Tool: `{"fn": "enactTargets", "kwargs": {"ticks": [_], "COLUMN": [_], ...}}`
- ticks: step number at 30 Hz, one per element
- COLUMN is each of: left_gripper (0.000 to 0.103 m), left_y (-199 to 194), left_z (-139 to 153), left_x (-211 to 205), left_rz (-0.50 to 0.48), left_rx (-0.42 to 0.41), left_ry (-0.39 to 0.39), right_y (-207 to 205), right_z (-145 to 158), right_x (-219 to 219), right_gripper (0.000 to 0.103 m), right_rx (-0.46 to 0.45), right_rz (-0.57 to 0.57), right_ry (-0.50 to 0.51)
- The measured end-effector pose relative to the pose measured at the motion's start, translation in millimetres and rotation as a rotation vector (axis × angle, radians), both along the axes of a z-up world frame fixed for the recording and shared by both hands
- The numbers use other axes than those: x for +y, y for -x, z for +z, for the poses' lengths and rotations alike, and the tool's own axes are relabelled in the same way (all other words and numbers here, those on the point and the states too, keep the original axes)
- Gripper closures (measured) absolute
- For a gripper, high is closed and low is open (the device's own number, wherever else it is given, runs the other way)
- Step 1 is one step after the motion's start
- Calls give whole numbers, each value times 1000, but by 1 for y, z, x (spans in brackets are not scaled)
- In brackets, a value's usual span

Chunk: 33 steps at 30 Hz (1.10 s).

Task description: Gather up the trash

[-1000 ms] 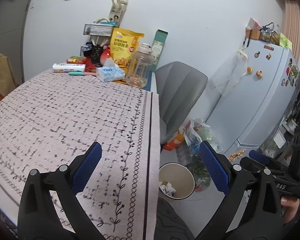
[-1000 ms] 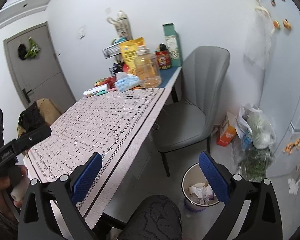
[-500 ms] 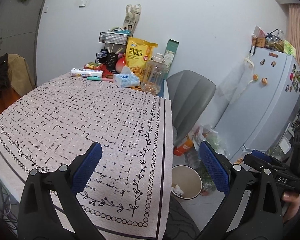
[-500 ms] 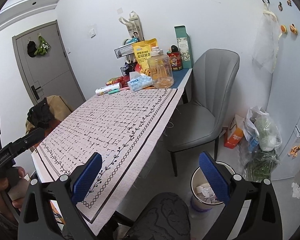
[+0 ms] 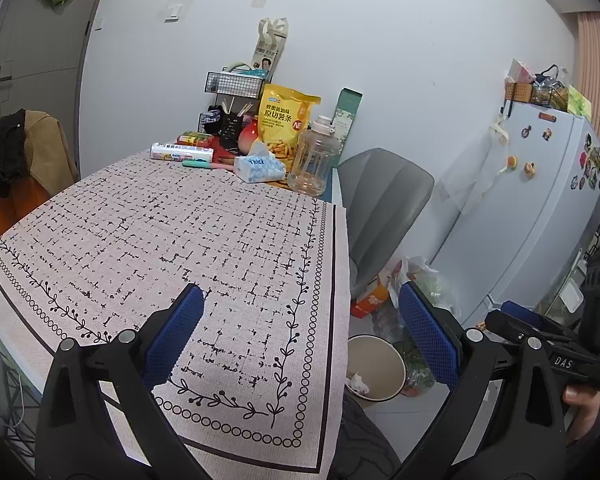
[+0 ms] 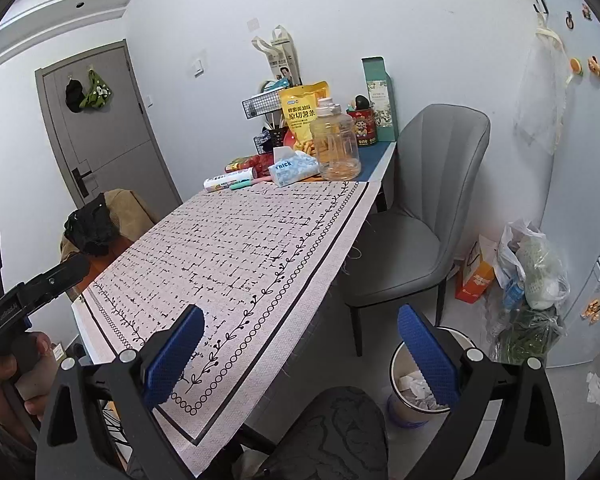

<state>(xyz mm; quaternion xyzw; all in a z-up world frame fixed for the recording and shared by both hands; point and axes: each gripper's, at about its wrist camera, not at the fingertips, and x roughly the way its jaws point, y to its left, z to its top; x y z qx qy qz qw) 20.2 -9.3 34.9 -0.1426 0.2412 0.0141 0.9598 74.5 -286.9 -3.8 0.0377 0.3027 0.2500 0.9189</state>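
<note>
Above the clothed surface (image 5: 204, 232), both tongs, left (image 5: 300, 334) and right (image 6: 300, 352), gape empty; bin (image 6: 414, 384) holds crumpled paper.

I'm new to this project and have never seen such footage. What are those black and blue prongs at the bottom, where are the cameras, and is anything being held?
There is no robot here. A person holds a hand-operated clamp in each hand, and each clamp carries a wide-angle camera looking forward along its two blue-padded fingers. One picture comes from the left gripper, the other from the right gripper; each view also catches the other tool at its edge. Both are open and hold nothing. Below them is a table with a patterned tablecloth. At its far end stand a tissue pack, a clear jug and a yellow snack bag. On the floor beside the table is a bin with crumpled paper inside, next to a grey chair.
</note>
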Motion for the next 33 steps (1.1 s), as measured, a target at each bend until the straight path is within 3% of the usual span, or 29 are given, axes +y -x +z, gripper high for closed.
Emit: {"fn": "enactTargets", "kwargs": {"ticks": [33], "left_gripper": [6], "left_y": [-1], "left_z": [-2], "left_x": [-2], "left_rz": [-3], "left_rx": [19], "left_ry": [-9], "right_y": [-3], "right_z": [-7], "right_x": [3], "right_gripper": [8], "right_rx": [10], "right_rz": [5], "right_ry": [-1]}}
